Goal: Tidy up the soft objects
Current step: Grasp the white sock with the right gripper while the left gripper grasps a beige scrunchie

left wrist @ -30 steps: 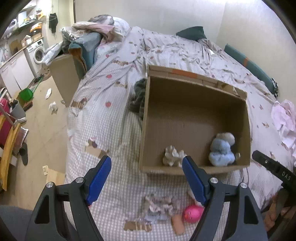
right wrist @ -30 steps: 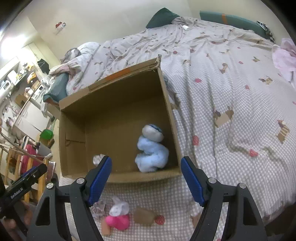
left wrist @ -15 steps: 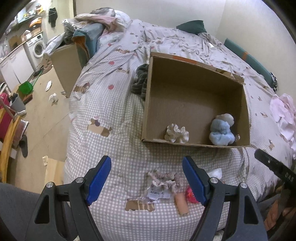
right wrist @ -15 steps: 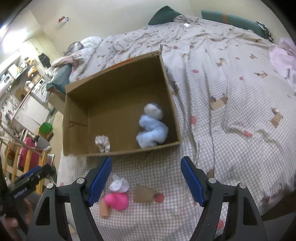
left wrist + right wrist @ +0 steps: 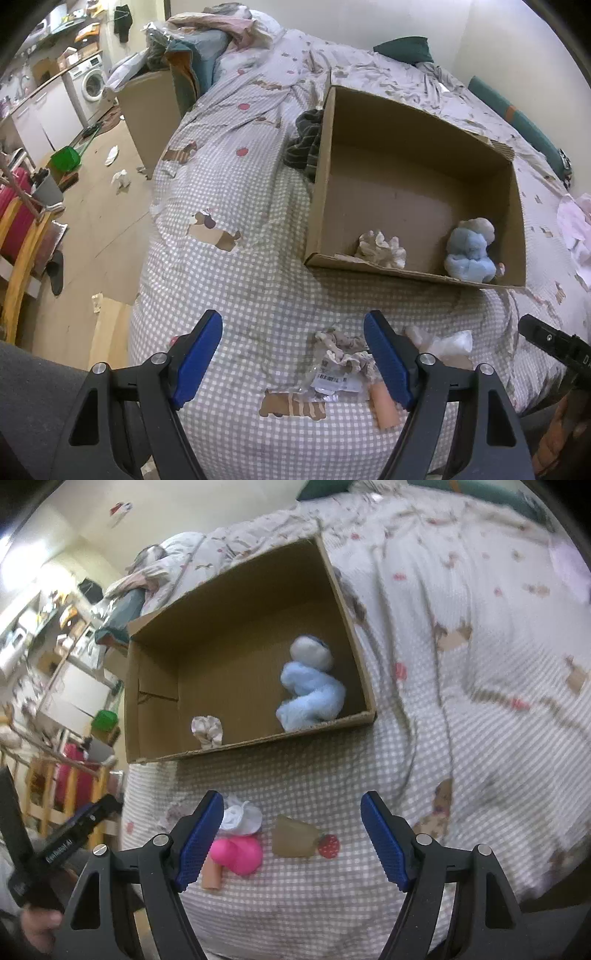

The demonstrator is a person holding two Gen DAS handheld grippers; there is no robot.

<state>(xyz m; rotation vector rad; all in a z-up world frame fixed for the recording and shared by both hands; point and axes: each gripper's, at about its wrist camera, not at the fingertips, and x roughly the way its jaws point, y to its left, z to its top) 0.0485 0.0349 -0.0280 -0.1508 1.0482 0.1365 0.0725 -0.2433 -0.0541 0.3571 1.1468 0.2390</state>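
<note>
Two grippers, left gripper (image 5: 293, 356) and right gripper (image 5: 291, 838), jaws wide, nothing held. Pink toy (image 5: 238, 854), white cloth (image 5: 242, 818) near. Blue plush (image 5: 310, 694) in far cardboard box (image 5: 155, 720).

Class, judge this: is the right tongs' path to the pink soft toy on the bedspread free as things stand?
Probably yes: the right tongs stand open above the pink soft toy, which lies uncovered beside a white cloth; nothing lies across it.

The left gripper (image 5: 70, 843) body reads "GenRobot.AI".
</note>
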